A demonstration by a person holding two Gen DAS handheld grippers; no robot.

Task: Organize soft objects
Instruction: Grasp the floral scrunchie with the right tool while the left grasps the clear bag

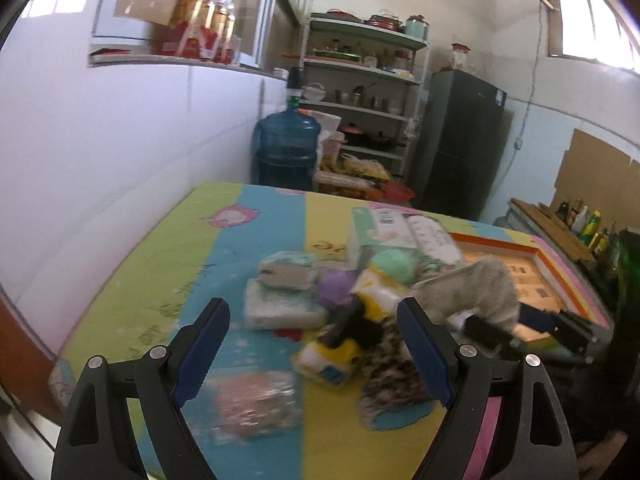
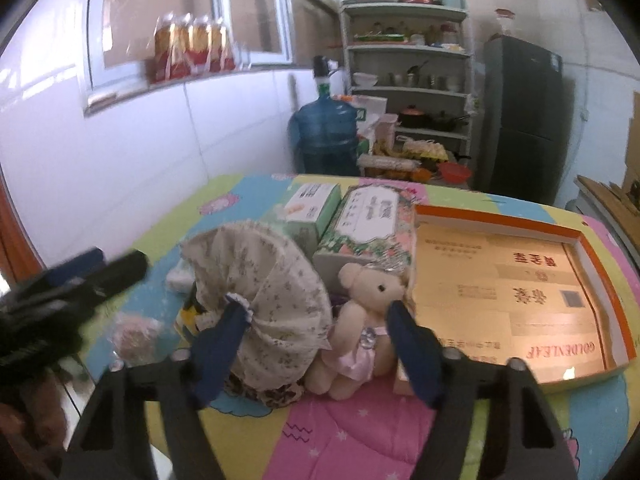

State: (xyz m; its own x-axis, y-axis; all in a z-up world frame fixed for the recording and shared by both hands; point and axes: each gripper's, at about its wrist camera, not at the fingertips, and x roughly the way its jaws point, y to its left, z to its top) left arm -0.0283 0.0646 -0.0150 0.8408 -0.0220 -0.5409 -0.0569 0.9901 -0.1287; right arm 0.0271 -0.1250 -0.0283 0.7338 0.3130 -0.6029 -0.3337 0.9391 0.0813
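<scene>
Soft objects: teddy bear [image 2: 362, 332] and floral cloth [image 2: 260, 296] sat heaped mid-table beside the orange-rimmed tray [image 2: 608, 300], boxes [image 2: 368, 224] crowding behind. Left gripper [image 1: 316, 344] spread, empty; right gripper [image 2: 316, 320] spread around both, not pinching.

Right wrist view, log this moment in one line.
right gripper: jaws open around floral cloth and teddy bear | orange box: empty | left gripper: open

Left gripper [image 1: 316, 344] jaws spread wide above soft-object pile [image 1: 352, 300], striped tablecloth [image 1: 160, 272], orange-rimmed tray [image 1: 536, 252] right.
</scene>
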